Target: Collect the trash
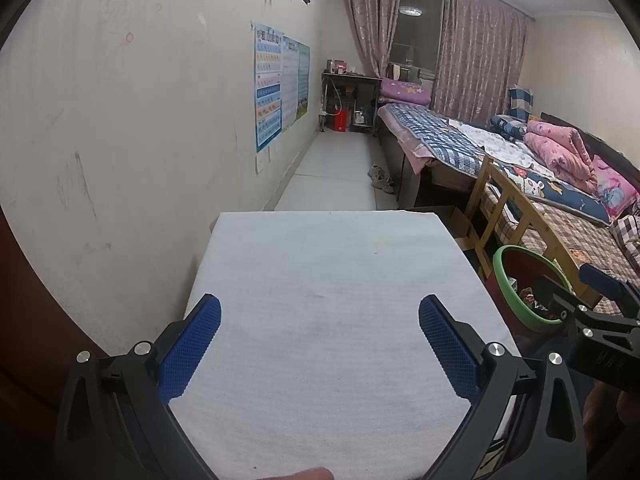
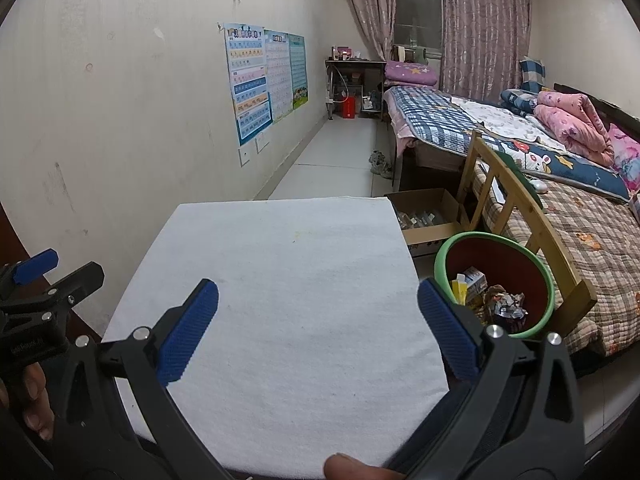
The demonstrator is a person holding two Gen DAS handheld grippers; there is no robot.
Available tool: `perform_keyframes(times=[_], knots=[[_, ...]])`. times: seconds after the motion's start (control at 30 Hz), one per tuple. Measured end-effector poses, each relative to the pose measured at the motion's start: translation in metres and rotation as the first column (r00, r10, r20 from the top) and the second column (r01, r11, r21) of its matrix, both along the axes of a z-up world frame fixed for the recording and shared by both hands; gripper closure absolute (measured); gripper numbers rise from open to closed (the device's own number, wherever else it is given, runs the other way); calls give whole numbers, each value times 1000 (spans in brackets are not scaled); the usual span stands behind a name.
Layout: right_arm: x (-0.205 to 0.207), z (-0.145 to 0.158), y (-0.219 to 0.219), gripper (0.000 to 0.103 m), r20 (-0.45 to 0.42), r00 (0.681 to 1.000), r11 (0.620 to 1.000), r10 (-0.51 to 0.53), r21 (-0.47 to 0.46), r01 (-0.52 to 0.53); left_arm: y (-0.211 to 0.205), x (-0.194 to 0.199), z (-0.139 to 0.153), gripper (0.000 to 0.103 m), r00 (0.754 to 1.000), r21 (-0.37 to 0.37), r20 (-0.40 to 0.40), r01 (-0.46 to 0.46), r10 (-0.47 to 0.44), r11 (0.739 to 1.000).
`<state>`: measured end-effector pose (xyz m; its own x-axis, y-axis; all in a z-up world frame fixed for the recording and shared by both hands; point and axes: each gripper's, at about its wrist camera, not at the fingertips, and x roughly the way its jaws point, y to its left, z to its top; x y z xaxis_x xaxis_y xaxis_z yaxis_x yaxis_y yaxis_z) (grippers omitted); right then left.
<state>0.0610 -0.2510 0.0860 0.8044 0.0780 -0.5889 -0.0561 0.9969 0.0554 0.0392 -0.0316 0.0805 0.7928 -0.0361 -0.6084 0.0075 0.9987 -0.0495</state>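
1. Left wrist view: a bedroom with a cream wall (image 1: 120, 140) on the left carrying learning charts (image 1: 276, 84), pink curtains (image 1: 476, 56) at the far window, and beds with a blue plaid quilt (image 1: 436, 132) and a pink duvet (image 1: 560, 148) along the right. Close to the camera lies a table covered by a white foam sheet (image 1: 332, 300).
2. The left gripper (image 1: 320, 344) hangs over this sheet with its blue-padded fingers (image 1: 192, 344) spread wide and nothing between them.
3. To the right of the table stands a green-rimmed red trash bin (image 1: 516, 292); the right gripper (image 1: 596, 300) shows at the frame edge near it, but its finger gap cannot be judged here.
4. Right wrist view: the same wall, charts (image 2: 256, 80) and beds, with the foam sheet (image 2: 280, 300) bare in front and a cardboard box (image 2: 428, 216) on the floor beyond its far right corner.
5. The right gripper (image 2: 318, 340) is spread wide and holds nothing.
6. The trash bin (image 2: 444, 256) sits just beside the table, by the wooden bed frame (image 2: 520, 208); the trash (image 2: 496, 300), crumpled wrappers and a small carton, lies inside it.
7. The left gripper (image 2: 52, 272) appears at the left edge, with a hand (image 2: 28, 396) below it.
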Motion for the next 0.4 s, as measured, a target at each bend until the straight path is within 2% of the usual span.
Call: perform_keyframes(times=[0.03,0.13,0.4], knots=[[0,0,0,5,-2,1000,1000,0,1,0,0,0,-1,8,1000,-8,6,-1,1,1000],[1,0,-1,5,0,1000,1000,-4,0,4,-3,-5,2,8,999,31,36,-20,19,999],[1,0,0,5,-10,1000,1000,-1,1,1,-1,-1,1,8,1000,17,9,-28,28,999]])
